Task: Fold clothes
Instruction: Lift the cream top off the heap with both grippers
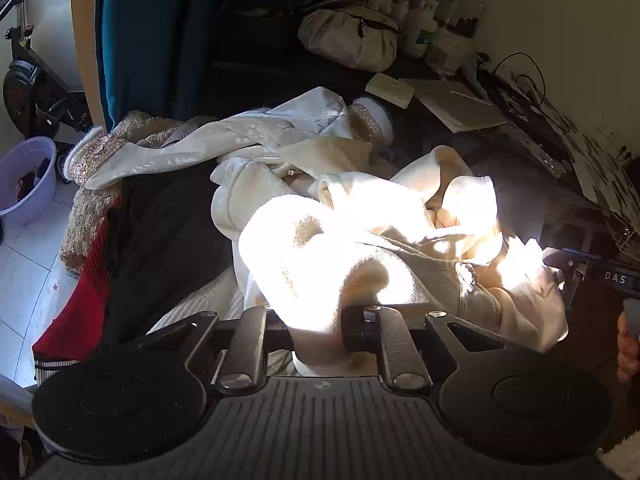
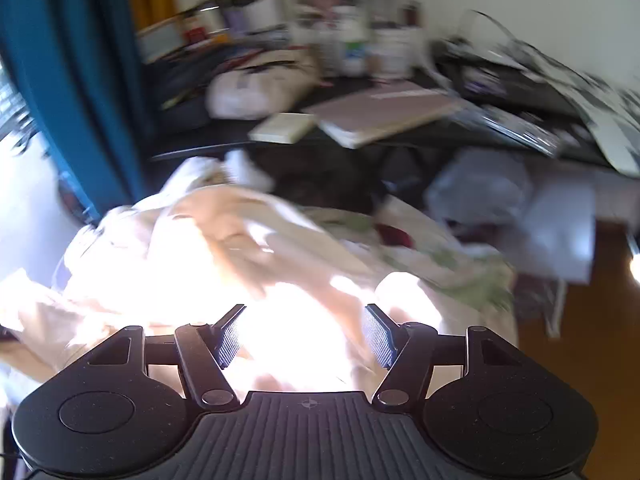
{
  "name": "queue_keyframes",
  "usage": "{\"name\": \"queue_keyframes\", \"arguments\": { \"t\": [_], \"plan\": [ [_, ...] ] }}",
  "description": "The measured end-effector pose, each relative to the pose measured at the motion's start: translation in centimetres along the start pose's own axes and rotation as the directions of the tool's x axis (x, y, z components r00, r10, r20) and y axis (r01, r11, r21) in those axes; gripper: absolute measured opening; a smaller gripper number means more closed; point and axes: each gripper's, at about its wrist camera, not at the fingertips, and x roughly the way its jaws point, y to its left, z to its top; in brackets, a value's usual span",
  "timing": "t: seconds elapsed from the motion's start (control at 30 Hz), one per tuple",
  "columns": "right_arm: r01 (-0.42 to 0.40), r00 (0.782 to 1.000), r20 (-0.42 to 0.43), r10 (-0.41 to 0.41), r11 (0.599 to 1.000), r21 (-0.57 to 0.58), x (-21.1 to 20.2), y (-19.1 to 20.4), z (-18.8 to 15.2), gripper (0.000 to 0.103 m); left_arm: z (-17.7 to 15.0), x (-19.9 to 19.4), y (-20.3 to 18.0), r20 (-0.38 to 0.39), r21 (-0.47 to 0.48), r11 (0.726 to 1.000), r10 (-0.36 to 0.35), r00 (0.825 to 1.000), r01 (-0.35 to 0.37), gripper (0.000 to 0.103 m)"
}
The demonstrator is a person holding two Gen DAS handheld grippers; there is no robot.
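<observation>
- Heaped across the middle: cream garment (image 1: 360, 236), filling the space ahead of both grippers.
- Left of it, crowded with a sequined garment (image 1: 96, 152), a black one (image 1: 160, 248) and a red one (image 1: 76, 304).
- Behind, on the dark tabletop (image 1: 440, 148), blocked by a bag (image 1: 352, 40), bottles (image 1: 424, 20), a notebook (image 1: 456, 104) and cables (image 1: 528, 84).
- Open floor (image 2: 600, 352) at the right, wood, bare.
- Far left on the tiles, a lilac basin (image 1: 28, 180).

You're in a lived-in home room; a teal curtain (image 1: 132, 40), an exercise bike (image 1: 28, 76) on tiled floor (image 1: 24, 272), a laundry basin (image 1: 26, 180), a cluttered dark desk (image 1: 440, 92) show it.
</observation>
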Motion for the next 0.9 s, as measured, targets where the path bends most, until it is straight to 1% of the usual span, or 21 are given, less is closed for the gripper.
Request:
{"name": "queue_keyframes", "arguments": {
  "t": [0.07,0.1,0.2,0.27,0.3,0.33,0.37,0.4,0.43,0.5,0.53,0.57,0.6,0.63,0.67,0.7,0.73,0.77,0.8,0.87,0.9],
  "plan": [
    [-0.034,0.999,-0.025,0.032,0.996,-0.081,2.0,1.4,0.1,0.060,-0.1,-0.3,0.3,0.006,-0.008,1.000,0.005,1.000,-0.005,0.017],
    [-0.039,0.998,-0.048,0.034,0.993,-0.109,3.1,2.1,0.0,0.060,-0.2,-0.5,0.4,0.008,-0.012,1.000,0.008,1.000,-0.008,0.017],
    [-0.057,0.991,-0.129,0.042,0.992,-0.114,6.1,2.9,-0.2,0.063,-0.3,-0.9,1.1,0.019,-0.032,0.999,0.017,1.000,-0.017,0.017],
    [-0.067,0.982,-0.184,0.045,0.991,-0.118,7.7,3.3,-0.5,0.070,-0.2,-1.2,1.4,0.026,-0.046,0.999,0.022,0.999,-0.021,0.017],
    [-0.070,0.977,-0.206,0.044,0.990,-0.121,8.2,3.6,-0.8,0.070,-0.2,-1.3,1.5,0.031,-0.051,0.998,0.024,0.999,-0.023,0.017],
    [-0.073,0.973,-0.225,0.044,0.990,-0.124,8.7,3.8,-1.1,0.056,-0.1,-1.5,1.5,0.039,-0.051,0.998,0.028,0.999,-0.026,0.017],
    [-0.074,0.973,-0.225,0.044,0.989,-0.129,8.6,4.0,-1.0,0.021,0.1,-1.8,1.5,0.052,-0.046,0.998,0.032,0.998,-0.030,0.017],
    [-0.065,0.975,-0.222,0.034,0.989,-0.133,8.3,4.2,-0.8,0.011,0.5,-2.1,1.4,0.070,-0.040,0.999,0.037,0.997,-0.034,0.017],
    [-0.067,0.978,-0.203,0.041,0.991,-0.120,7.5,4.2,-0.3,0.011,0.9,-2.5,1.4,0.093,-0.030,0.999,0.040,0.995,-0.038,0.017],
    [-0.062,0.994,-0.092,0.054,0.994,-0.095,4.5,3.8,1.6,0.010,2.2,-3.5,1.2,0.146,-0.024,0.999,0.035,0.989,-0.032,0.017],
    [-0.058,0.998,-0.030,0.055,0.995,-0.086,2.7,3.5,2.6,0.009,3.1,-4.2,1.1,0.181,-0.023,0.999,0.027,0.983,-0.023,0.017],
    [-0.052,0.998,0.033,0.054,0.996,-0.074,1.0,3.3,3.8,0.009,4.2,-4.9,1.0,0.218,-0.020,1.000,0.017,0.976,-0.013,0.017],
    [-0.049,0.993,0.104,0.055,0.997,-0.058,-1.1,2.9,5.2,0.009,5.3,-5.8,0.7,0.261,-0.012,1.000,0.006,0.965,-0.003,0.017],
    [-0.048,0.983,0.174,0.054,0.998,-0.042,-3.2,2.5,6.6,0.009,6.8,-6.9,0.1,0.316,0.003,1.000,-0.008,0.949,0.008,0.017],
    [-0.043,0.969,0.244,0.049,0.999,-0.031,-5.2,2.3,7.9,0.009,8.1,-7.9,-0.5,0.365,0.018,1.000,-0.020,0.931,0.015,0.017],
    [-0.035,0.950,0.310,0.041,0.999,-0.025,-7.4,1.9,9.3,0.009,9.3,-8.9,-1.1,0.412,0.034,0.999,-0.038,0.911,0.026,0.017],
    [-0.028,0.927,0.374,0.033,0.999,-0.018,-9.5,1.5,10.7,0.009,10.6,-10.1,-1.8,0.464,0.055,0.998,-0.065,0.883,0.045,0.017],
    [-0.021,0.901,0.433,0.024,1.000,-0.012,-11.5,1.5,11.6,0.009,11.8,-11.3,-2.6,0.514,0.078,0.995,-0.094,0.853,0.063,0.017],
    [-0.014,0.872,0.489,0.015,1.000,-0.006,-13.5,1.4,12.5,0.009,12.9,-12.7,-3.5,0.564,0.105,0.991,-0.128,0.816,0.082,0.017],
    [0.005,0.809,0.587,-0.008,1.000,0.006,-17.2,1.4,13.8,0.009,14.5,-15.2,-5.2,0.647,0.167,0.980,-0.195,0.737,0.113,0.017],
    [0.017,0.771,0.636,-0.022,1.000,0.015,-19.0,1.3,14.2,0.009,15.1,-16.4,-6.0,0.683,0.198,0.972,-0.228,0.694,0.124,0.017]
  ]
}}
